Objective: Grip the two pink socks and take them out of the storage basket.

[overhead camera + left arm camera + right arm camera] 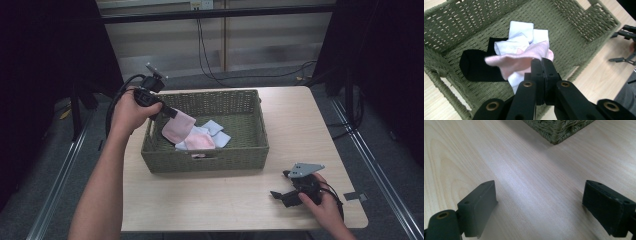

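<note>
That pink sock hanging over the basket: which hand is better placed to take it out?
Left. Its tool is shut on the pink sock above the basket; the right tool rests open on the table.

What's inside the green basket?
Inside the basket lie a black sock and pale blue socks. The left tongs pinch a pink sock above them. Whatever lies under the pile stays hidden.

A pink sock (pixel 519 61) hangs limp and crumpled from my left gripper (pixel 543 65), pinched at one edge between its closed jaws, its loose end drooping away to the left. It hangs clear above the pale blue socks (pixel 521 33) lying beneath my gripper.
</note>
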`<state>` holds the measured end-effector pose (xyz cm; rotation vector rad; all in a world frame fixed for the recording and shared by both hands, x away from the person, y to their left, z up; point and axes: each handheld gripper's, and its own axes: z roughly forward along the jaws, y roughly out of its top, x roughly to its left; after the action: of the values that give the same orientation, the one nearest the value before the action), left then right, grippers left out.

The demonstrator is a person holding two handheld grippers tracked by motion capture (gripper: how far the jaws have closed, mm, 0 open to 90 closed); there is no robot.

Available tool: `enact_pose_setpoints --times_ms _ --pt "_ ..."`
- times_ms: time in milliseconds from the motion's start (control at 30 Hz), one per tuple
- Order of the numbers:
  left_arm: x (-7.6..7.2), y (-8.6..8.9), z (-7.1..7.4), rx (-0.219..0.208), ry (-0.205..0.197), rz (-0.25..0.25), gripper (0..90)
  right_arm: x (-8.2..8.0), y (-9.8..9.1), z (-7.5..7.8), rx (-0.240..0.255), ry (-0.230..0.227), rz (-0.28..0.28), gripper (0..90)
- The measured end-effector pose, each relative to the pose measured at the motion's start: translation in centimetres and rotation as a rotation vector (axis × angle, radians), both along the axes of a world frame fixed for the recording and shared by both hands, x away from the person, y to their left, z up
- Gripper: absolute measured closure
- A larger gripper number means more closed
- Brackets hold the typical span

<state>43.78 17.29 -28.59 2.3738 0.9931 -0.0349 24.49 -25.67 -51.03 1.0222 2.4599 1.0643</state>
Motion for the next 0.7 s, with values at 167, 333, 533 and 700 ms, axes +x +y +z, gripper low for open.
enact_pose_setpoints --times_ms 167,333,533,700 --pt "-1.1 0.2 1.7 -0.023 -0.017 -0.014 89.5 0.0 0.0 0.0 0.000 0.000 0.000 11.3" --pt "-1.8 0.2 2.4 -0.029 -0.027 -0.027 89.6 0.0 0.0 0.0 -0.001 -0.001 0.000 11.3" --pt "-3.0 0.1 3.4 -0.044 -0.029 -0.049 89.5 0.0 0.0 0.0 0.000 -0.001 0.000 11.3" --pt "-4.4 0.0 4.2 -0.057 -0.042 -0.080 89.5 0.0 0.0 0.0 0.000 -0.001 0.000 11.3"
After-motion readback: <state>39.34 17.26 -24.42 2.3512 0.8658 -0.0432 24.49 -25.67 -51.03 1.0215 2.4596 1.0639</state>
